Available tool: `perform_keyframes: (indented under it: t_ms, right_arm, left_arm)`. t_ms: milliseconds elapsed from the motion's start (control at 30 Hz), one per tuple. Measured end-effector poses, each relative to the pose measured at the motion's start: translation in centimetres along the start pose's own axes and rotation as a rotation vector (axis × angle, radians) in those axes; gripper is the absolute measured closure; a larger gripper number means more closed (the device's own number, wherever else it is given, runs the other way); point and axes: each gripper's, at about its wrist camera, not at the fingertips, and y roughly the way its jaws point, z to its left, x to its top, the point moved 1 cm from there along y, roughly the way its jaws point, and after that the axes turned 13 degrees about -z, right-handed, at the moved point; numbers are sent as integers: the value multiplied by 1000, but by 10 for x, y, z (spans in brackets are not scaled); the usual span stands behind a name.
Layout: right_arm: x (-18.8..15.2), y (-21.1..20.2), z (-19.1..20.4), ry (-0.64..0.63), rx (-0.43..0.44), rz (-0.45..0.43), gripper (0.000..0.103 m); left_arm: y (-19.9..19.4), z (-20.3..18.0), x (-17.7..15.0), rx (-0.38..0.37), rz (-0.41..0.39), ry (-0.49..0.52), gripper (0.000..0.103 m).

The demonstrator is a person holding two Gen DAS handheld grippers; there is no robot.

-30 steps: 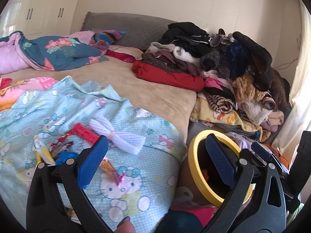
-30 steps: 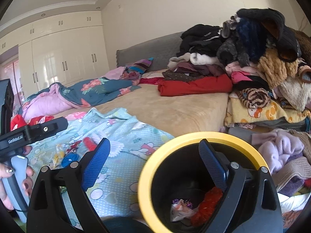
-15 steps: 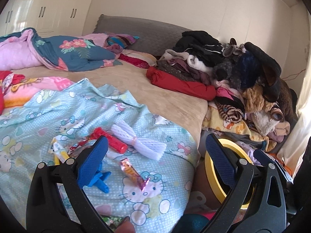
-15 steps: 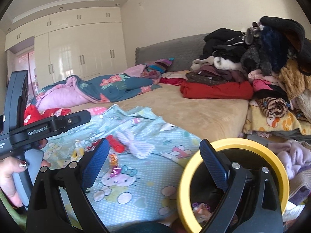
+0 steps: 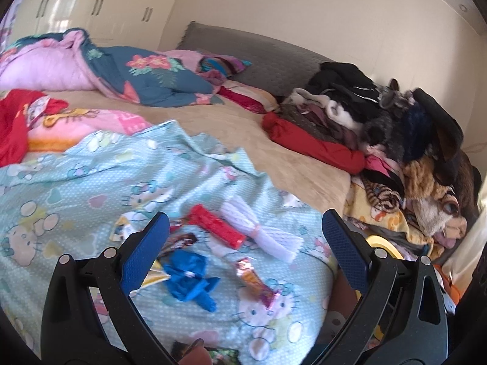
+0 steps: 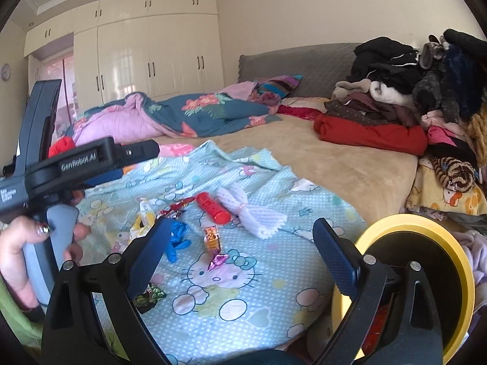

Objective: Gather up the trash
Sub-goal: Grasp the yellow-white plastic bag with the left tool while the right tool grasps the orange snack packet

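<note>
Trash lies on a light blue Hello Kitty sheet (image 5: 76, 188): a red tube (image 5: 216, 226), white foam netting (image 5: 261, 232), a crumpled blue glove (image 5: 190, 278), an orange candy wrapper (image 5: 257, 283) and more wrappers (image 5: 179, 240). My left gripper (image 5: 245, 254) is open and empty above them. My right gripper (image 6: 239, 257) is open and empty over the same pile: red tube (image 6: 212, 207), netting (image 6: 254, 211), glove (image 6: 178, 240), wrapper (image 6: 213, 238). A yellow-rimmed black bin (image 6: 417, 276) stands beside the bed, low right.
A big heap of clothes (image 5: 395, 140) fills the bed's right side. A pink and teal quilt (image 5: 121, 73) lies at the back left, before a grey headboard (image 5: 264, 57). White wardrobes (image 6: 152, 57) line the far wall. The left tool (image 6: 54, 164) shows in the right view.
Both grippers moved left, away from the bin and over the trash on the sheet. The bin slid to the right edge of both views. Both stayed open.
</note>
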Motion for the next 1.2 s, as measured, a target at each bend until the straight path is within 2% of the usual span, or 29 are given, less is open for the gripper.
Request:
perform_keyframes:
  t_ms: [433,600,833,1033,1200]
  right_arm:
    - [-22,64,16,23,38,170,12]
    - [-37,89,21,24,52,245,18]
    - [-57,115,25,4,55,331,24]
    - [-66,129,18,35,52,380,33]
    - [-75,140,16,49,61,423,51]
  left_arm:
    - [13,66,-8,134,37,-74,11]
    - [20,87,-16,179,77,-103,11]
    - [33,109,-35,197,149,-167,11]
    - [44,116,-52,203,206,-201,13]
    - [50,120,-61,200,240,-240,24]
